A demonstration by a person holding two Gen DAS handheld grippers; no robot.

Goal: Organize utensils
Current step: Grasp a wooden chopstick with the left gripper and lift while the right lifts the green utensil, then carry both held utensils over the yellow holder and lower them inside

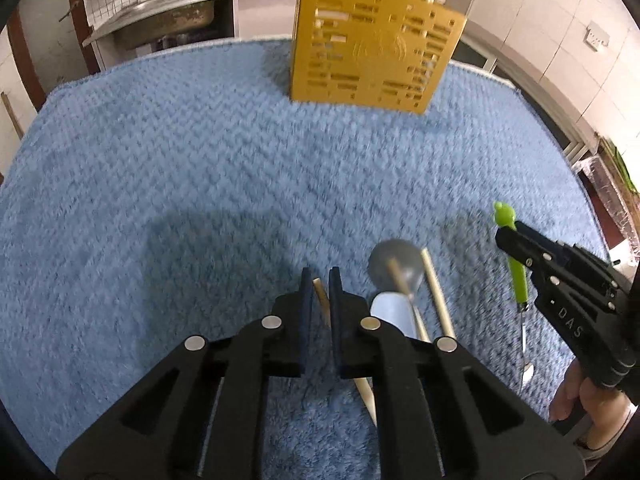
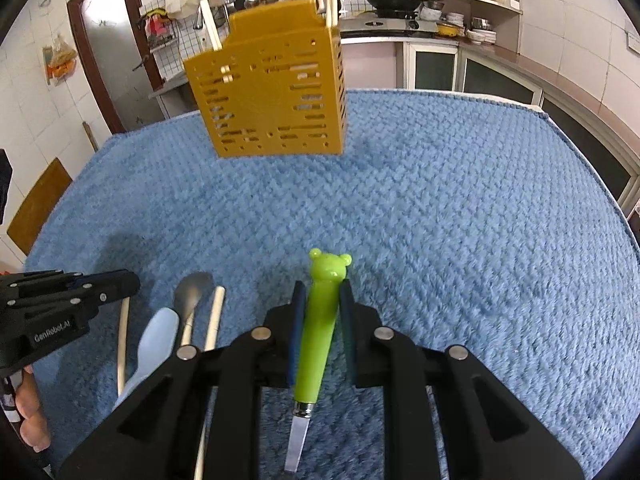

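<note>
My left gripper [image 1: 321, 282] is shut on a pale wooden chopstick [image 1: 366, 394] that runs back under its fingers. In the right wrist view the left gripper [image 2: 128, 284] sits at the left, over that chopstick [image 2: 123, 344]. My right gripper [image 2: 322, 294] is shut on the green bear-topped handle of a utensil [image 2: 318, 332], metal end pointing back. From the left wrist view, the right gripper [image 1: 505, 240] holds the green utensil [image 1: 519, 280] at the right. A yellow slotted holder [image 2: 272, 96] [image 1: 368, 36] stands at the far side with chopsticks in it.
Between the grippers on the blue cloth [image 2: 440, 220] lie a grey spoon [image 2: 192, 292] [image 1: 396, 260], a light blue spoon [image 2: 160, 336] [image 1: 392, 308] and another chopstick [image 2: 214, 316] [image 1: 438, 300]. A person's hand [image 1: 580, 400] grips each handle. Kitchen counters and shelves stand beyond the table.
</note>
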